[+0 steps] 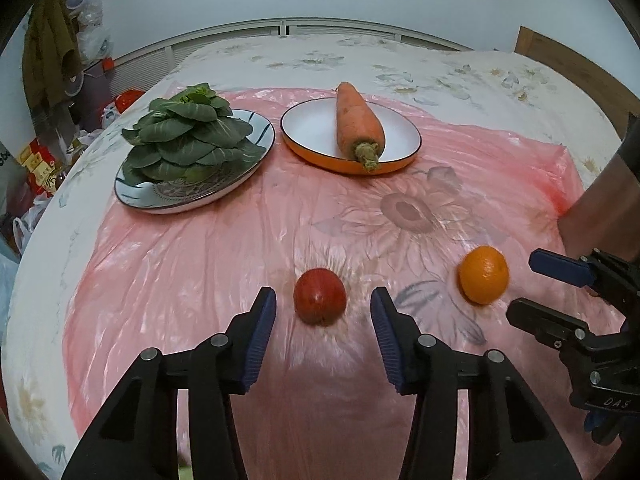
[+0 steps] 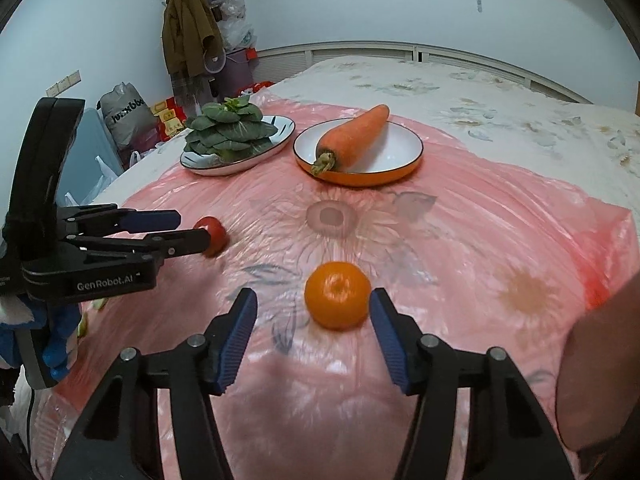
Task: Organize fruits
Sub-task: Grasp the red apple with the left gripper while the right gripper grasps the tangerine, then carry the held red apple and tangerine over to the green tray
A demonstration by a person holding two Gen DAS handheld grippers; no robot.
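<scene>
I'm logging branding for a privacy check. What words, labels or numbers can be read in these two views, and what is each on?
"GenRobot.AI": on the body of the left hand-held gripper, right wrist view.
"DAS": on the body of the right hand-held gripper, left wrist view.
Bold letters on the grey bag by the wall: seemingly upside down, not readable.
Print on the red and yellow boxes: too small to read.

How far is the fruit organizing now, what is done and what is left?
Nothing is moved yet. The red fruit and orange lie on the pink sheet. The left gripper and right gripper, both open, bracket them. Grasping and placing remain.
</scene>
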